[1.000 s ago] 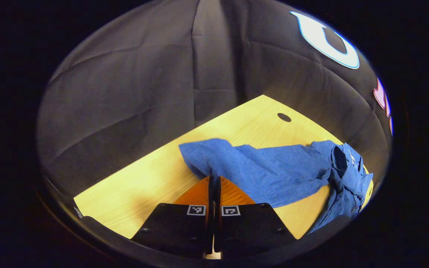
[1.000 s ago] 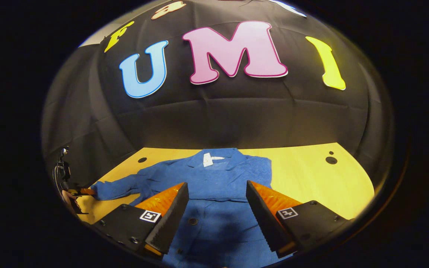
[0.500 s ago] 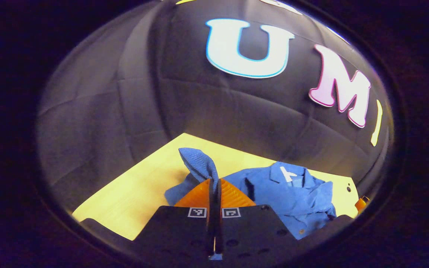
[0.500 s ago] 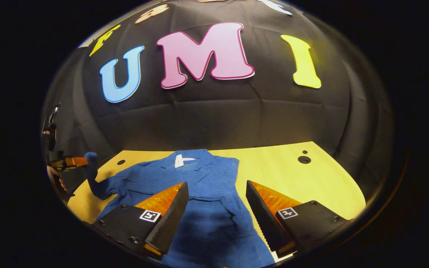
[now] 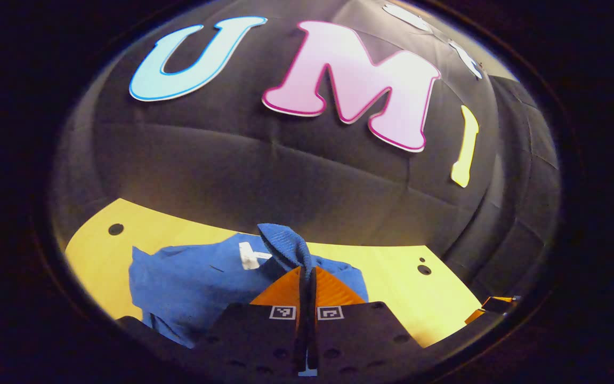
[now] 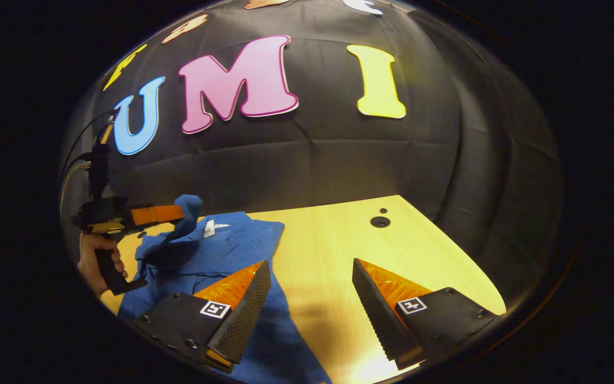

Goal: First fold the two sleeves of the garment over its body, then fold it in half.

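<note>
Right gripper view shows right gripper [image 6: 311,312] jaws apart, left gripper [image 6: 171,214] clamping sleeve [image 6: 187,213].

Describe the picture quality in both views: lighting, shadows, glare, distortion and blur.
Left gripper view: fisheye bends the yellow wooden table edge; the pinched blue corduroy sleeve is sharp, the dim wall soft. Right gripper view: glare on the table between the open right gripper fingers; a soft shadow beside the blue corduroy jacket; the left gripper is warped near the rim.
</note>
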